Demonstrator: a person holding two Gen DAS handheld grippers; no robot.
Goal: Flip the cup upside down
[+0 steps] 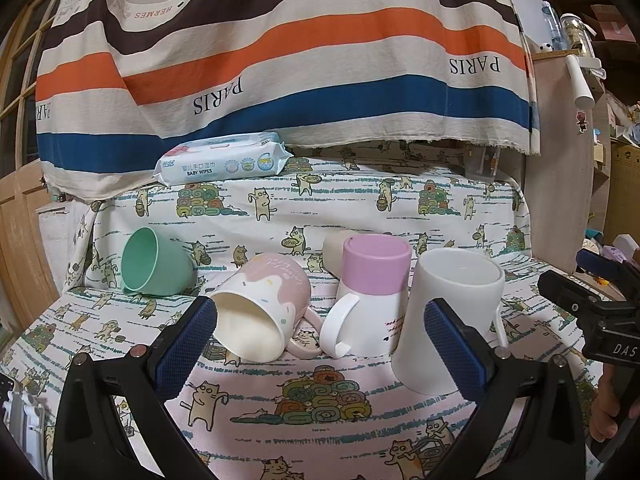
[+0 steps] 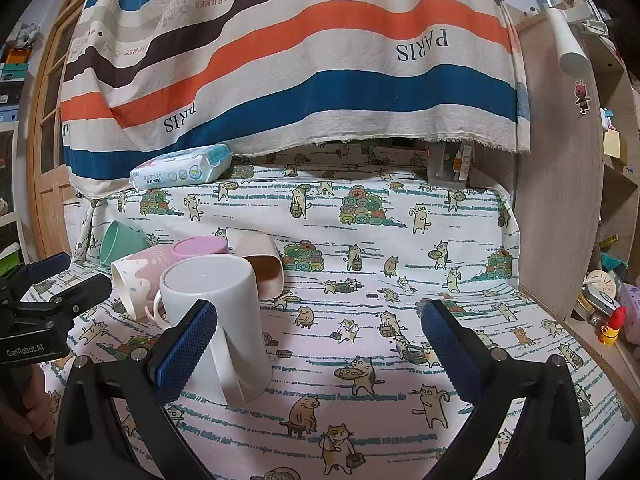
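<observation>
A white mug (image 1: pixel 448 316) stands upside down on the cat-print cloth; it also shows in the right wrist view (image 2: pixel 218 324). A pink-and-white mug (image 1: pixel 372 296) stands upside down beside it. A pink patterned mug (image 1: pixel 260 316) lies on its side, mouth toward me. A green cup (image 1: pixel 154 262) and a beige cup (image 1: pixel 334 246) also lie on their sides. My left gripper (image 1: pixel 320 344) is open and empty in front of the mugs. My right gripper (image 2: pixel 320 344) is open and empty, with its left finger (image 2: pixel 188 348) just in front of the white mug.
A pack of baby wipes (image 1: pixel 222 162) lies at the back by a striped hanging cloth (image 1: pixel 280 52). A wooden shelf side (image 2: pixel 560 200) bounds the right, with small toys (image 2: pixel 612 324) on it. A wooden door (image 1: pixel 24 240) stands at left.
</observation>
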